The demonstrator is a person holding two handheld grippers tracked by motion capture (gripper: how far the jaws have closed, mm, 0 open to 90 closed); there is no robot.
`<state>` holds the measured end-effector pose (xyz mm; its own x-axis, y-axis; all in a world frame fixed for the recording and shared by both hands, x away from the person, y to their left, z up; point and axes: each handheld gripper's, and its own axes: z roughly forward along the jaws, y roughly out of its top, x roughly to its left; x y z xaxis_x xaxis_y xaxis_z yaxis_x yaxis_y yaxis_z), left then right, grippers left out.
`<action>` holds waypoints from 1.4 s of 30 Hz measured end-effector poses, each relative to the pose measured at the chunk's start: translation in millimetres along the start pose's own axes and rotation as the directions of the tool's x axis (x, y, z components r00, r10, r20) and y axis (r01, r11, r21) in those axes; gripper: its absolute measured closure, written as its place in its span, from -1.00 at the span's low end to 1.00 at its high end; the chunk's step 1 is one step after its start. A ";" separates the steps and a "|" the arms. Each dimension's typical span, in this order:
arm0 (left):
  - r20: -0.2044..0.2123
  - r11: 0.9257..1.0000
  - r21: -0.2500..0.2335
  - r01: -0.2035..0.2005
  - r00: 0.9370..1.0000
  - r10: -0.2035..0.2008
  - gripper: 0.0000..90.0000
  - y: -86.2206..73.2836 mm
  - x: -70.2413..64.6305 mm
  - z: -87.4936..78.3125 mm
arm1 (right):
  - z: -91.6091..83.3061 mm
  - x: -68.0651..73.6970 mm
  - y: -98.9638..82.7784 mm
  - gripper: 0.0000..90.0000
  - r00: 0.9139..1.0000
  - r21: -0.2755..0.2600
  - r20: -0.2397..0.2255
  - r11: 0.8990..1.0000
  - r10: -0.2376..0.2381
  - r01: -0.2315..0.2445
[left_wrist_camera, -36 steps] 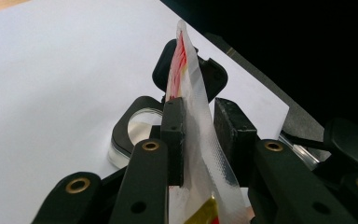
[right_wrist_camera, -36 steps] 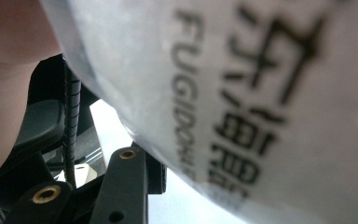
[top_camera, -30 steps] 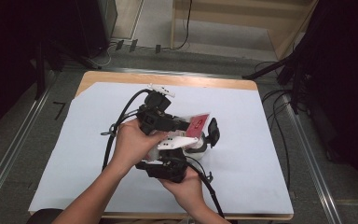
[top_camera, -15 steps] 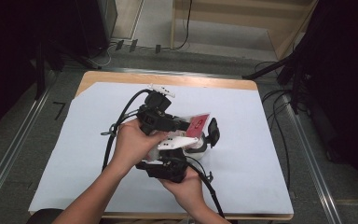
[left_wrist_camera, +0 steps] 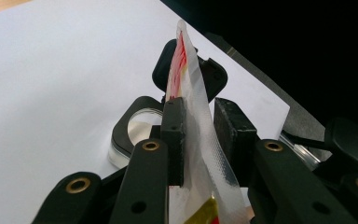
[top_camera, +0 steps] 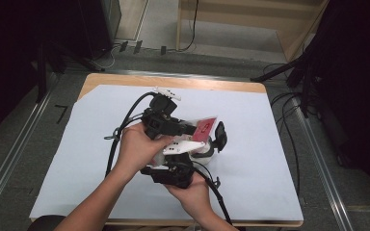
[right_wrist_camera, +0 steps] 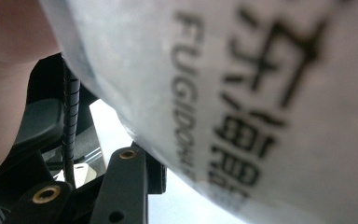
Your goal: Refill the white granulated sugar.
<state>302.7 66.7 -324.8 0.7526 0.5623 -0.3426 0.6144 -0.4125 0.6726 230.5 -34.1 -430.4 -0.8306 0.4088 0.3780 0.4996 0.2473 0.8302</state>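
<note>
Sachet [left_wrist_camera: 193,107] of red-and-white foil stands on edge above the middle of the bench [top_camera: 77,159], pinched between the left gripper [top_camera: 195,129] jaws. The right gripper [top_camera: 176,174] jaws hold its lower part (printed side up close). Likely a tear-open step; next, pull apart steadily over the round tin [left_wrist_camera: 137,133].

place: lab / recording rig | landmark: wooden surface [top_camera: 125,81] under white sheet [top_camera: 250,159] | beside surface, both sides: metal floor rails [top_camera: 9,159] | beyond surface: loose cables [top_camera: 125,48], wooden frame [top_camera: 250,19] | around surface: dark curtains [top_camera: 356,72]
</note>
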 end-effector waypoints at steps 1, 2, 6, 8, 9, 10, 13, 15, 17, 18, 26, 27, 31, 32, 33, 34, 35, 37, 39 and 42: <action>0.000 1.000 0.000 0.000 1.000 0.000 0.66 0.0 0.0 0.1 | 0.0 0.0 0.0 0.41 1.000 0.000 0.000 1.000 0.000 0.000; 0.000 1.000 -0.002 0.002 1.000 -0.002 0.66 0.0 -0.1 0.3 | -0.1 -0.1 0.0 0.41 1.000 0.000 0.000 1.000 -0.001 0.001; 0.001 1.000 -0.002 0.002 1.000 -0.002 0.66 0.0 -0.1 0.3 | -0.1 -0.2 0.0 0.41 1.000 0.000 0.001 1.000 -0.001 0.001; 0.001 1.000 -0.002 0.002 1.000 -0.002 0.66 0.0 -0.1 0.4 | -0.2 -0.1 0.0 0.41 1.000 0.000 0.001 1.000 -0.001 0.001; 0.001 1.000 -0.003 0.002 1.000 -0.002 0.67 0.0 -0.1 0.4 | -0.2 -0.1 -0.1 0.41 1.000 0.000 0.001 1.000 -0.001 0.001; 0.001 1.000 -0.003 0.003 1.000 -0.003 0.67 0.0 -0.1 0.5 | -0.2 -0.1 -0.1 0.41 1.000 0.000 0.001 1.000 -0.001 0.001; 0.002 1.000 -0.004 0.004 1.000 -0.004 0.67 0.2 -0.1 0.7 | -0.5 -0.3 -0.2 0.41 1.000 0.000 0.002 1.000 -0.004 0.004; -0.002 1.000 0.001 0.003 1.000 -0.003 0.67 0.5 0.0 0.4 | -0.4 -0.4 -0.1 0.41 1.000 -0.002 0.000 1.000 -0.002 0.002; 0.000 1.000 0.003 0.004 1.000 -0.004 0.67 0.4 0.2 0.1 | -0.5 -0.3 0.0 0.41 1.000 0.000 0.001 1.000 -0.001 0.001; 0.000 1.000 0.002 0.006 1.000 -0.006 0.67 0.5 0.0 0.1 | -0.5 -0.2 0.0 0.41 1.000 0.000 0.000 1.000 0.000 0.000; 0.001 1.000 -0.003 0.009 1.000 -0.009 0.67 0.9 -0.5 -0.2 | -0.6 0.1 0.8 0.41 1.000 -0.002 0.000 1.000 0.001 -0.001; 0.000 1.000 -0.002 0.008 1.000 -0.008 0.67 0.9 -0.6 -0.2 | -0.4 0.1 0.8 0.41 1.000 -0.003 -0.002 1.000 0.002 -0.002; -0.003 1.000 -0.004 0.006 1.000 -0.006 0.67 1.3 -0.6 0.2 | -0.5 -0.4 0.9 0.41 1.000 -0.004 -0.003 1.000 0.003 -0.003; -0.001 1.000 0.000 0.004 1.000 -0.004 0.67 1.6 -0.3 0.3 | -0.5 -0.5 0.9 0.41 1.000 -0.004 -0.003 1.000 0.004 -0.004; -0.005 1.000 0.004 0.001 1.000 -0.001 0.67 2.0 -0.2 0.5 | -0.5 -0.6 0.9 0.41 1.000 -0.004 -0.001 1.000 0.004 -0.004; -0.006 1.000 0.010 0.001 1.000 -0.001 0.67 2.7 -0.3 0.8 | -0.6 -0.8 0.9 0.41 1.000 -0.004 -0.003 1.000 0.007 -0.007; -0.007 1.000 0.010 0.002 1.000 -0.002 0.67 3.4 -0.2 1.3 | -0.7 -1.2 1.0 0.41 1.000 -0.006 -0.002 1.000 0.009 -0.009; 0.000 1.000 0.008 0.001 1.000 -0.001 0.67 4.5 0.5 2.4 | -0.9 -2.3 1.4 0.41 1.000 -0.008 -0.002 1.000 0.011 -0.011; 0.001 1.000 0.010 0.003 1.000 -0.003 0.67 5.5 0.7 3.3 | -1.4 -3.0 1.7 0.41 1.000 -0.009 0.001 1.000 0.012 -0.012; -0.001 1.000 0.016 0.003 1.000 -0.003 0.67 7.0 1.0 4.1 | -1.8 -3.9 1.8 0.41 1.000 -0.012 0.000 1.000 0.015 -0.015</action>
<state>308.7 61.4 -323.2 0.7507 0.5643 -0.3435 0.6201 -0.4227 0.6609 234.3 -36.8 -429.6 -0.8232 0.4126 0.3901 0.5086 0.2306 0.8295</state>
